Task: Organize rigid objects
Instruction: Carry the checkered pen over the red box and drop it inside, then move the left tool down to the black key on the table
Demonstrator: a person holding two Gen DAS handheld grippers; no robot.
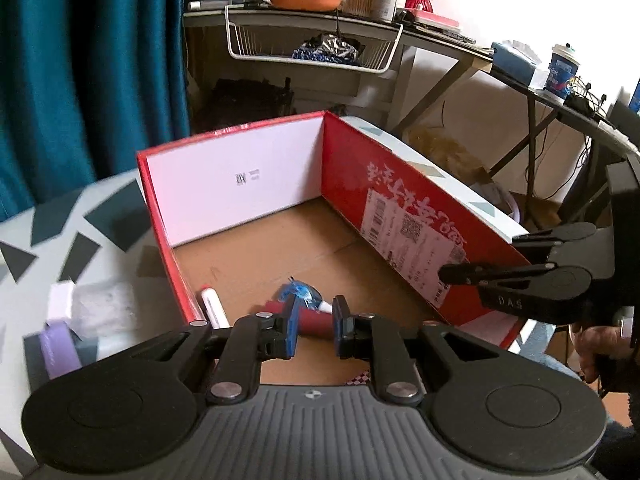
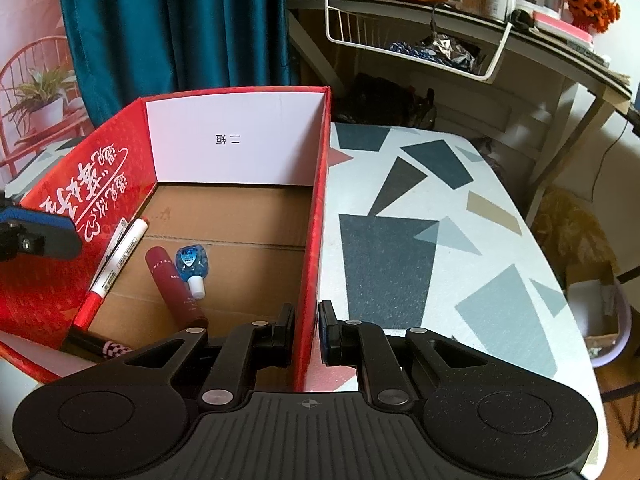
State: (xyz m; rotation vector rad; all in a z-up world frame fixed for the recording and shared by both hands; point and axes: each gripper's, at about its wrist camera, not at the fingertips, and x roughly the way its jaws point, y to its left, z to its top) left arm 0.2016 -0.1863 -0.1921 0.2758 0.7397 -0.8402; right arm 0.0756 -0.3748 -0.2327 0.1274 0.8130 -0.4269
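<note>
A red cardboard box (image 2: 320, 200) stands open on the patterned table (image 2: 420, 240). On its floor lie a white marker with a red cap (image 2: 116, 260), a dark red tube (image 2: 174, 286), a small blue bottle with a white cap (image 2: 192, 264) and a black pen with a checkered band (image 2: 100, 346). My right gripper (image 2: 307, 320) is shut on the box's right wall near its front end. My left gripper (image 1: 317, 309) hangs open over the box's near left corner, above the tube (image 1: 314, 324) and bottle (image 1: 298, 291), with nothing in its pads. One of its fingers (image 2: 48, 240) shows beside the left wall.
A purple item (image 1: 60, 344) and a white packet (image 1: 102, 308) lie on the table left of the box. Behind stand a teal curtain (image 2: 180, 20) and a cluttered desk with a wire basket (image 2: 400, 28). A lilac bin (image 2: 608, 320) sits on the floor at right.
</note>
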